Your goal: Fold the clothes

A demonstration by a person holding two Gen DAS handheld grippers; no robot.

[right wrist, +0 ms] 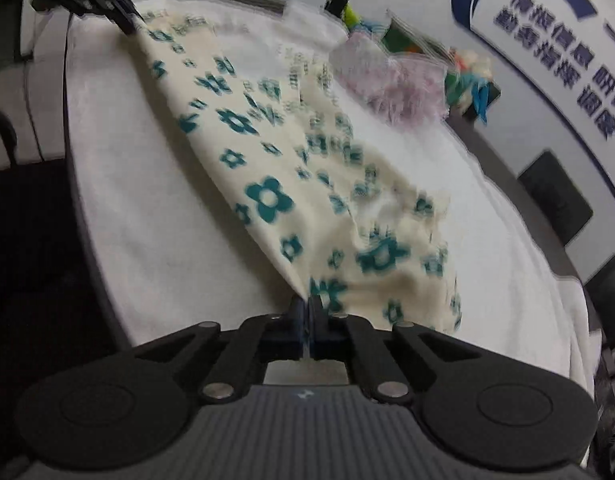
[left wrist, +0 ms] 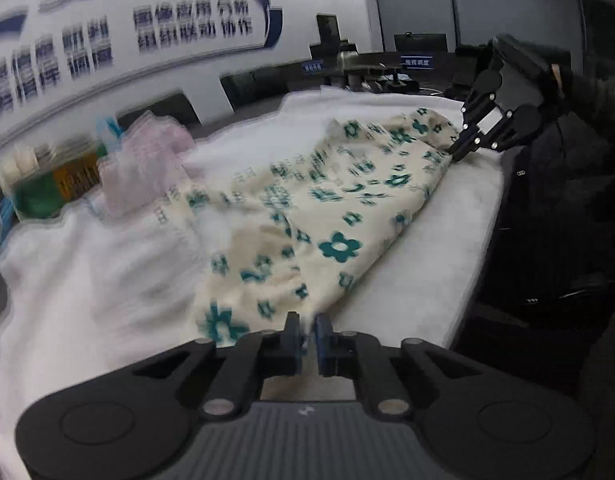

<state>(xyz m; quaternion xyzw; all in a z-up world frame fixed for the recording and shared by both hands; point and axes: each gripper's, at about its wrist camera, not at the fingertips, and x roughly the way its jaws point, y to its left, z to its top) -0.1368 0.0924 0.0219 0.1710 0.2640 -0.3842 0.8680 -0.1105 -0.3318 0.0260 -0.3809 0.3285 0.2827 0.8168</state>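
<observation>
Both wrist views show a cream cloth with teal flowers [left wrist: 327,200] stretched between two grippers over a surface [left wrist: 447,248] covered in white fabric. The left gripper [left wrist: 306,330] has its jaws nearly together, pinching one corner of the cloth; the same gripper appears at the top left of the right wrist view [right wrist: 129,26], gripping the far corner there. The right gripper [right wrist: 306,312] is likewise closed down on a corner of the cloth, and in the left wrist view it is seen at the right, near the far edge of the surface [left wrist: 457,152], clamping the opposite end. The cloth [right wrist: 307,168] runs along the edge of the surface on the person's side, its gripped edge pulled taut between the two grippers and its remainder lying rumpled toward the middle of the surface. A pink garment [left wrist: 143,160] lies near the far corner, beside a row of colourful items [left wrist: 47,184] at the edge; both are blurred. A white wall with blue lettering [right wrist: 555,52] stands behind.
</observation>
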